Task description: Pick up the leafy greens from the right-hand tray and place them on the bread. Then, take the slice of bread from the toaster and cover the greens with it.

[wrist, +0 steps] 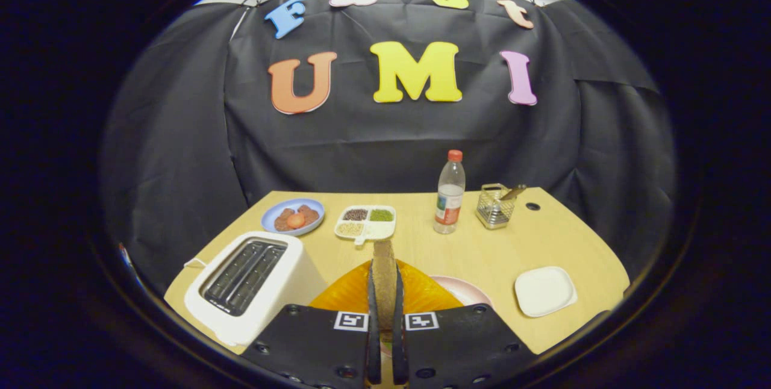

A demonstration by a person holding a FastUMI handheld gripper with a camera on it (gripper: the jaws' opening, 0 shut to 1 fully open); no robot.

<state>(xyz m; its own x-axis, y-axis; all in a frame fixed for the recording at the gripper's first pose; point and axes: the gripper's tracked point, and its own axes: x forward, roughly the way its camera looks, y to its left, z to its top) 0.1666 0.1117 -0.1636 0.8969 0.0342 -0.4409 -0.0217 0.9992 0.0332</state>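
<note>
My gripper (384,301) is shut on a slice of brown bread (383,262), which stands on edge between the two black fingers (372,317) and rises above their tips. Under the slice and the fingers lies an orange plate (346,297); my fingers hide its middle. The white toaster (253,280) stands just left of the fingers, its two slots dark with no bread sticking out. To the right, the small white square tray (544,290) lies bare.
A pink plate (468,294) peeks out right of the orange one. Farther back stand a blue plate with food (293,216), a white divided tray of grains (365,223), a plastic bottle (450,193) and a wire basket (495,205). The table (482,250) ends just beyond the white tray.
</note>
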